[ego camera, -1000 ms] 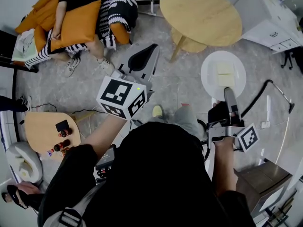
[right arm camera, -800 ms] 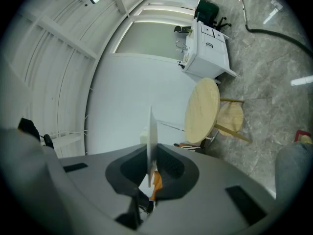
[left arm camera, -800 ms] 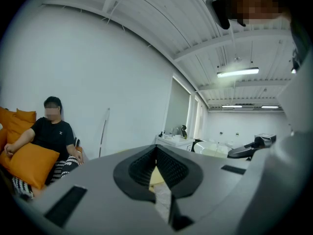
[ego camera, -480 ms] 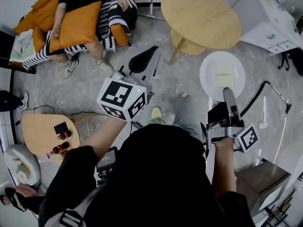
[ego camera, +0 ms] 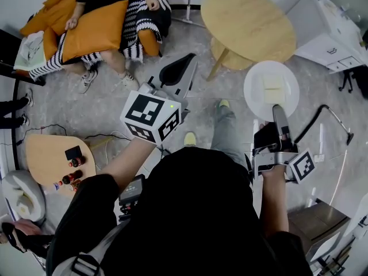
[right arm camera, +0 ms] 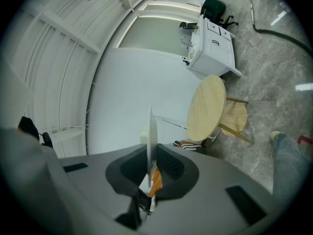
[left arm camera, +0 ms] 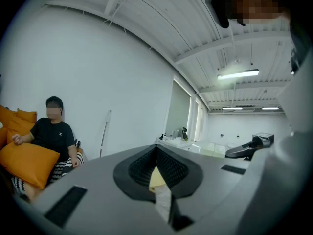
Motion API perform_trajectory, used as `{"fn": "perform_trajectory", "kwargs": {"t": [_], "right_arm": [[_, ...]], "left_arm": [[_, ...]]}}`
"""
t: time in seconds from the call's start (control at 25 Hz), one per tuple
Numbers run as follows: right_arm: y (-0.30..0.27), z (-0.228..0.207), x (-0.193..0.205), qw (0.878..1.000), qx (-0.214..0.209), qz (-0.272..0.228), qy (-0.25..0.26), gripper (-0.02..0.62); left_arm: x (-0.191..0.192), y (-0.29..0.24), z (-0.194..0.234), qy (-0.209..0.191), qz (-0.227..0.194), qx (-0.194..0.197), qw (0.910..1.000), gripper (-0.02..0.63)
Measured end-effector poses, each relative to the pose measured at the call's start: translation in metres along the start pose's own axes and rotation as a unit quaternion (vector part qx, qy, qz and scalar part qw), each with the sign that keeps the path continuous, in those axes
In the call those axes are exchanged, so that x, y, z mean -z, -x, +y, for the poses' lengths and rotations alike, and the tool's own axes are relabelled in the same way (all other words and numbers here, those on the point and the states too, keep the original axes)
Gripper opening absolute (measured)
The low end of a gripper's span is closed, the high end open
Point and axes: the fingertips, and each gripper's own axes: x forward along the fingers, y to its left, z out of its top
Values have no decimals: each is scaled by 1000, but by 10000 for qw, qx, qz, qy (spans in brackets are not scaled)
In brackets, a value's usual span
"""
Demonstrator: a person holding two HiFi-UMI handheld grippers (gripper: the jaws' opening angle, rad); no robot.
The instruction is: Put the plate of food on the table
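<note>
A white plate [ego camera: 253,83] carrying pale yellow food slices [ego camera: 273,89] hangs level over the grey floor, just short of the round wooden table [ego camera: 247,22]. My right gripper [ego camera: 279,110] is shut on the plate's near rim. In the right gripper view the plate [right arm camera: 152,136] stands edge-on between the pads of my right gripper [right arm camera: 149,159], with the table [right arm camera: 207,107] ahead. My left gripper [ego camera: 183,64] is held out to the left of the plate, shut with nothing in it; the left gripper view shows my left gripper [left arm camera: 156,153] with its pads meeting.
A wooden stool [ego camera: 227,54] sits under the table. A person sits on an orange sofa [ego camera: 103,22] at top left. A white cabinet [ego camera: 328,22] stands at top right. A low table [ego camera: 52,160] with bottles is at left. A hose [ego camera: 332,107] lies right.
The holder's leg has stepped forward toward the table, and the room has slid slightly in the head view. The plate stays gripped; both grippers keep their pose.
</note>
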Motion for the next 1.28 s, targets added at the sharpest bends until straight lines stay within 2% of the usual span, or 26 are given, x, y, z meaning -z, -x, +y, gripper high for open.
{"fn": "perform_trajectory", "kwargs": {"t": [0.24,0.48,1.04,1.28], "right_arm": [[-21,-7,-5,9999,-17,143,-13,26],[-67,-19,-35,9993,32,359,-39,26],[-72,-29,-42,9995,-19,319,-57,26],[-75,-25,-41,9991,-82,421,52,26]], "left_arm": [[-1,-13,8,-25,26,-62,10000,6],[-1,-68,26,32,195,-142,9997,6],[6,-104,18,-4,274,150,9995,6],[20,-116,13,19,506,281,9983,6]]}}
